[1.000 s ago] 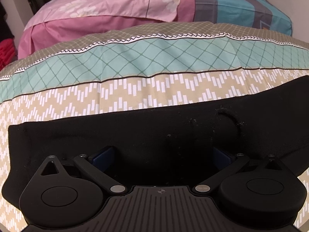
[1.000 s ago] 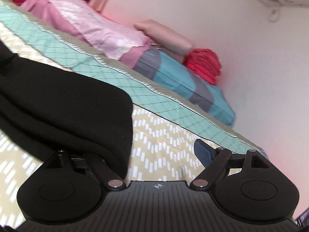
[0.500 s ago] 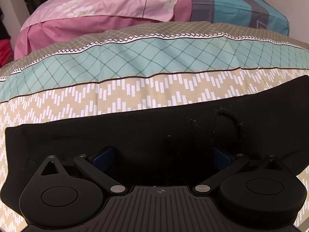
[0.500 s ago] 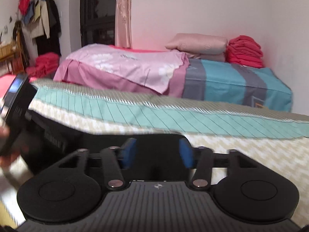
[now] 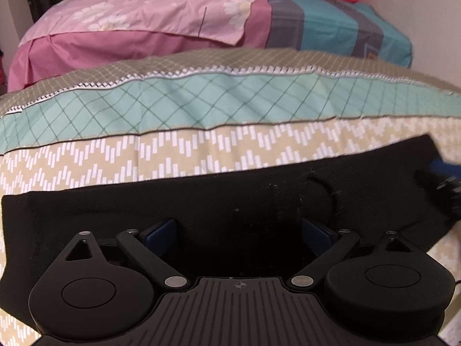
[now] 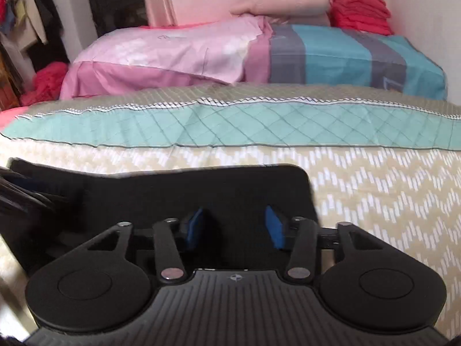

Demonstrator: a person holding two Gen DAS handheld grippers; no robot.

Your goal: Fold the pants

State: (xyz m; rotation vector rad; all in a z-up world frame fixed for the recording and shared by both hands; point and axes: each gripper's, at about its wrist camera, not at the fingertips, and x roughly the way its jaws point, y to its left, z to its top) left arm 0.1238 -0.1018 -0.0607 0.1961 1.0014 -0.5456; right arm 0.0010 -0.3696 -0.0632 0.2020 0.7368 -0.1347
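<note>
Black pants lie flat on the zigzag bedspread, long axis crosswise. Your left gripper and right gripper sit over the near edge, jaws spread, pinching nothing.

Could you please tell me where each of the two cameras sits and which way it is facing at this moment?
Left wrist: on the left gripper, looking forward over the black pants and patterned bedspread; its own fingers show, spread apart.
Right wrist: on the right gripper, facing the same way; its fingers show, apart.
Shared: pants, bedspread, pink bed and red stack beyond.
</note>
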